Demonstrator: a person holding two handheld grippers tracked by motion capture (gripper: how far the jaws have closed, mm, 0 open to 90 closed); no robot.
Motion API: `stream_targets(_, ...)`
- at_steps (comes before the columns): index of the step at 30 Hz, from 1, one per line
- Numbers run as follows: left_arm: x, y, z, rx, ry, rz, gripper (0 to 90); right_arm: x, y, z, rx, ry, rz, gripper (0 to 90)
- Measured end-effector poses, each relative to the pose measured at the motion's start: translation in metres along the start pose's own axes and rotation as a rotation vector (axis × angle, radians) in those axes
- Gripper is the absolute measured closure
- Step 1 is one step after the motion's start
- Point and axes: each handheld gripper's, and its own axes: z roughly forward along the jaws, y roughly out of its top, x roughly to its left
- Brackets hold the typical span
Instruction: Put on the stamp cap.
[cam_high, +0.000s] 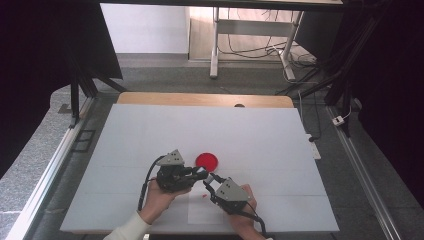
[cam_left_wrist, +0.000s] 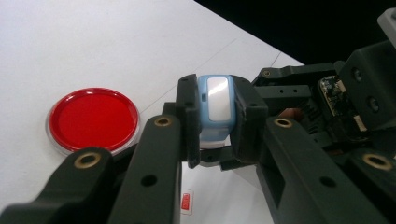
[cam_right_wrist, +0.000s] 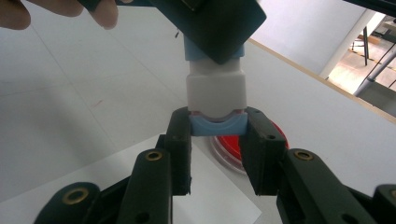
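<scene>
A small blue and white block (cam_high: 204, 175) hangs just above the table between both grippers. My left gripper (cam_left_wrist: 217, 119) is shut on its light blue part (cam_left_wrist: 217, 100), which has a pale shiny face. My right gripper (cam_right_wrist: 218, 127) is shut on the blue end piece (cam_right_wrist: 218, 125) below the white body (cam_right_wrist: 215, 95). The left gripper's dark jaws (cam_right_wrist: 210, 23) clamp the far end. Seen from above, the left gripper (cam_high: 199, 173) and right gripper (cam_high: 208, 180) meet tip to tip. A round red dish (cam_high: 207, 160) lies flat on the table just behind them.
The white table top (cam_high: 150, 140) stretches wide around the hands. A white paper sheet (cam_high: 205, 212) with a small red sticker (cam_high: 204, 197) lies under the grippers. The red dish (cam_left_wrist: 93, 119) sits close to the left gripper's jaws. The right gripper's body (cam_left_wrist: 327, 98) stands close by.
</scene>
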Motion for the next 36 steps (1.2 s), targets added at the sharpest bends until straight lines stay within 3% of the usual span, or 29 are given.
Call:
stream_targets(12, -0.0009, -0.0021, 0.0039, 0.013, 0.0, -0.011, 75.6, -0.0001, -0.0002, -0.0001, 0.007, 0.007, 0.004, 65.0)
stream_targets(25, 0.0003, -0.0029, 0.0025, 0.0, -0.024, -0.047, 75.7, -0.0002, -0.0007, -0.0025, -0.024, 0.013, 0.008, 65.0)
stream_targets(36, -0.0009, -0.0033, 0.003, 0.006, -0.001, -0.024, 75.6, -0.0008, -0.0001, -0.0012, 0.004, 0.013, -0.019, 65.0)
